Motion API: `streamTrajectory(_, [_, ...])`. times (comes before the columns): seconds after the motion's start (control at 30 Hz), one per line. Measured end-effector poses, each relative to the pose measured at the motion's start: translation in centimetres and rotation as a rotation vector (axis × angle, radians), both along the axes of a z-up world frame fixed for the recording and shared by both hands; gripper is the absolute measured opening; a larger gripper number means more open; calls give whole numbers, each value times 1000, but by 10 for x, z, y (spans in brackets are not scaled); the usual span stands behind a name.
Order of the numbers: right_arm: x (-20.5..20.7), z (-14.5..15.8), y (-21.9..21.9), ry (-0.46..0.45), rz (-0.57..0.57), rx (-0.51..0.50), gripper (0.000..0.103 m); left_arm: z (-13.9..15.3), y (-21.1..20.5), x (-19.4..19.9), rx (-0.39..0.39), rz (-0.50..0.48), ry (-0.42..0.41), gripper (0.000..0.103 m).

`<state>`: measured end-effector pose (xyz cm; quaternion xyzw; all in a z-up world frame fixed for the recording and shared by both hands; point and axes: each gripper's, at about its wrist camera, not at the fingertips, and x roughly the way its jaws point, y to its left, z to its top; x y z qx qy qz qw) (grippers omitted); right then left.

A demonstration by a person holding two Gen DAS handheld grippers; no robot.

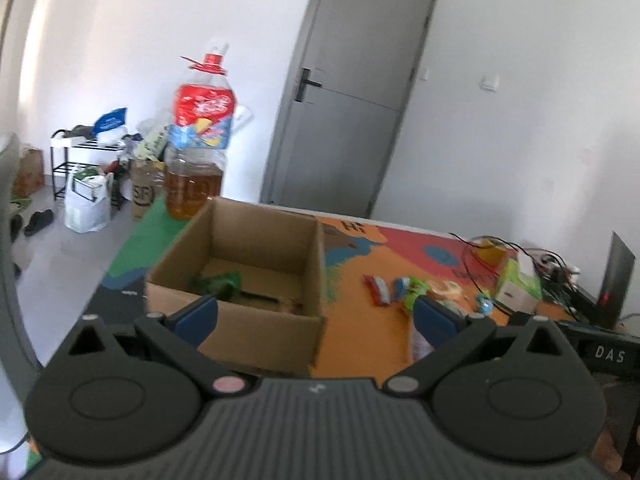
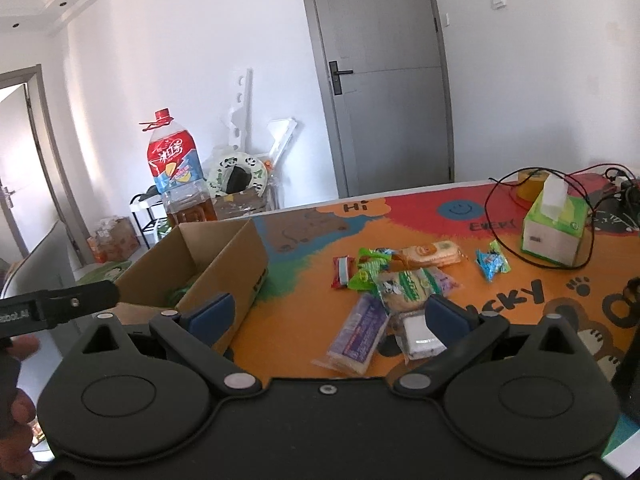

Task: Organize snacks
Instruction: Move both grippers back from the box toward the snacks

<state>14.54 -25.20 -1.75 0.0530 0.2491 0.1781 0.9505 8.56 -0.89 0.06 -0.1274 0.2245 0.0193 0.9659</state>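
An open cardboard box (image 1: pixel 256 240) stands on the colourful table mat, with a green snack packet (image 1: pixel 218 282) inside; it also shows in the right wrist view (image 2: pixel 224 256). Several snack packets lie in a loose pile to its right (image 2: pixel 400 280), among them a purple packet (image 2: pixel 360 330), a red one (image 2: pixel 342 272) and a blue one (image 2: pixel 492 265). My left gripper (image 1: pixel 316 314) is open and empty, above the box's near wall. My right gripper (image 2: pixel 330 316) is open and empty, just in front of the pile.
A large oil bottle (image 1: pixel 198 148) stands behind the box at the table's far left edge. A green tissue box (image 2: pixel 556 228), tape roll (image 2: pixel 532 184) and tangled cables (image 2: pixel 508 216) occupy the far right. A dark device (image 1: pixel 618 280) stands at the right edge.
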Motion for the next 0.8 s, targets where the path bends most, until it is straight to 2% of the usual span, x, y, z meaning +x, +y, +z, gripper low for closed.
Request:
streamTrajectory(0.17, [-4,-9,-16,4,-16,-6,103,-6,-22,-3,30,-15,-18,103])
streamTrajectory(0.37, [-5,-25,-40,17,-78,-9,102,-14,-36,-2,-6,-66,-29,103])
streamTrajectory(0.47, [-5,-34,-52,37,-103,-6,99,-18,-47,-1,-10,-93,-35,101])
streamTrajectory(0.6, [-3,-48,-65,63,-114,6,89,-23,-63,2,-5,-139,-41,101])
streamTrajectory(0.8, [1,-62,-77,88,-116,25,86,-32,-80,15,-10,-176,-33,96])
